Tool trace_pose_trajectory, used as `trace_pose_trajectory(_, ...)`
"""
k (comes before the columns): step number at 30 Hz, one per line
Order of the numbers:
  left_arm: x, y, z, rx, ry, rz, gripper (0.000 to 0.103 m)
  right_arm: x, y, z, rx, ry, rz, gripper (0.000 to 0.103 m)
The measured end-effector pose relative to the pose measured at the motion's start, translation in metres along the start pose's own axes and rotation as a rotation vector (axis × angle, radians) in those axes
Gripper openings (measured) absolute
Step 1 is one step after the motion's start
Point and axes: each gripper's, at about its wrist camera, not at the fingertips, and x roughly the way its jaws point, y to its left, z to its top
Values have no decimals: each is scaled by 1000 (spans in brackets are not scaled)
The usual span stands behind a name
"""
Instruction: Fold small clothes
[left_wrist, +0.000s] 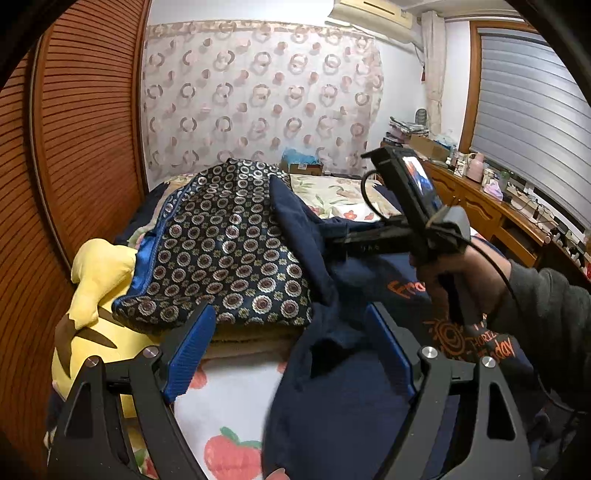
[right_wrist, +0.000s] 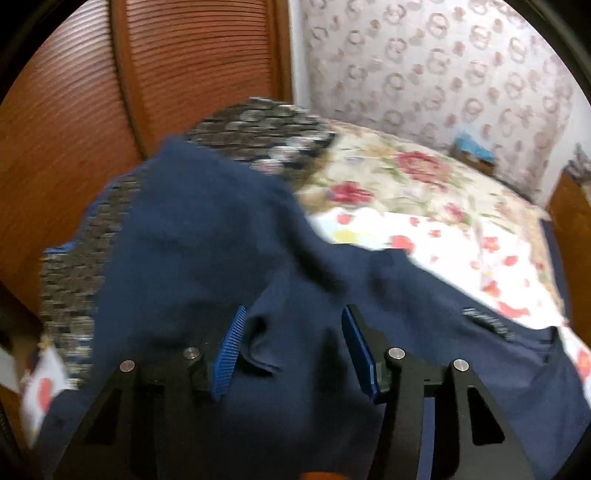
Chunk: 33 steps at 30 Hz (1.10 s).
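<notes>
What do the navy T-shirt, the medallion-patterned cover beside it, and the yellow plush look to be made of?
Navy T-shirt: looks like matte cotton knit; it drapes in soft folds without shine, with an orange print on it.
Medallion-patterned cover: probably satin or brocade; the blue edge gleams and the woven circles catch light.
Yellow plush: likely soft stuffed fleece; a fuzzy, dull surface with rounded padded shapes.

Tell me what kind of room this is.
Most likely a home bedroom: a bed with floral bedding, a yellow plush toy on it, and a wall air conditioner above a curtain.
</notes>
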Motion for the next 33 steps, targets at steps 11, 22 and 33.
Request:
trace_pose_trajectory(11, 16, -26, -4, 23, 36, -14, 84, -53, -58, -19, 77, -88, -6, 56)
trace_pose_trajectory(22, 36, -57, -8, 61, 84, -30, 84, -165, -74, -124, 56, -160, -39, 56)
trace_pose_trajectory(33, 81, -88, -24, 123, 229, -57, 84, -250, -130, -236, 168, -124, -259, 56)
